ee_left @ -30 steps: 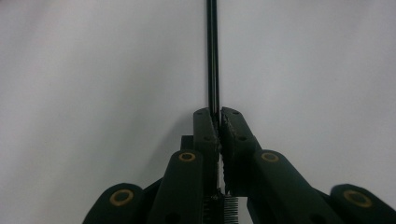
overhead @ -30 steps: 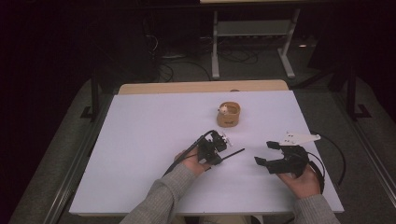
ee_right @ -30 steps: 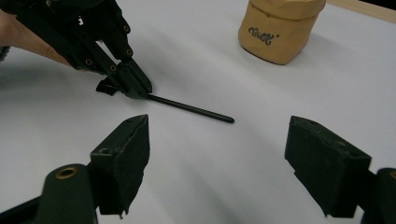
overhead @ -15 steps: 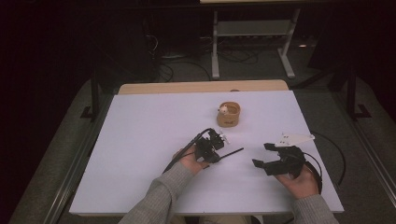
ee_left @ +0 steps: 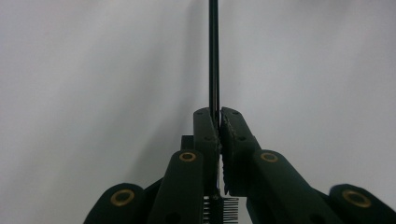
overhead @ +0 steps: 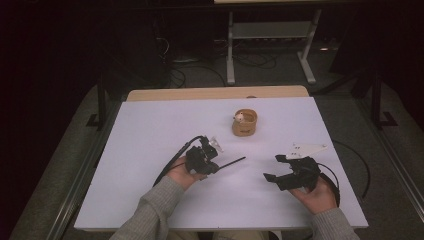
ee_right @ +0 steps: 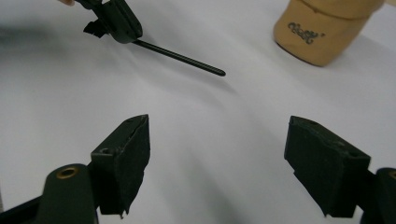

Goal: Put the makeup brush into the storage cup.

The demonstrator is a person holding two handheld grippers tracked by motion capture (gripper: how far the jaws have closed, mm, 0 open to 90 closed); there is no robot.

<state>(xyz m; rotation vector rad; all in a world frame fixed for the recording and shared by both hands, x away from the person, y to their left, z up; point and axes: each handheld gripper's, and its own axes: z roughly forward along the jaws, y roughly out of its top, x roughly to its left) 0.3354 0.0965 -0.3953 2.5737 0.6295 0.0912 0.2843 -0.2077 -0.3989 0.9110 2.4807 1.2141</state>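
Left tongs [overhead: 212, 162] still clenched on thin black rod [overhead: 232, 162], tip twd 2 o'clock; right tongs [overhead: 276, 168] drifted nearer, jaws released — handover prob. next.

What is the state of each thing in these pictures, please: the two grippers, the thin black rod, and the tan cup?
Left gripper: shut on the thin black rod, jaws pressed together around it.
Thin black rod: clamped at one end, its free end pointing out over the white table.
Right gripper: open, jaws wide apart, nothing between them.
Tan cup: upright on the table, apart from both grippers, with something small and white inside.
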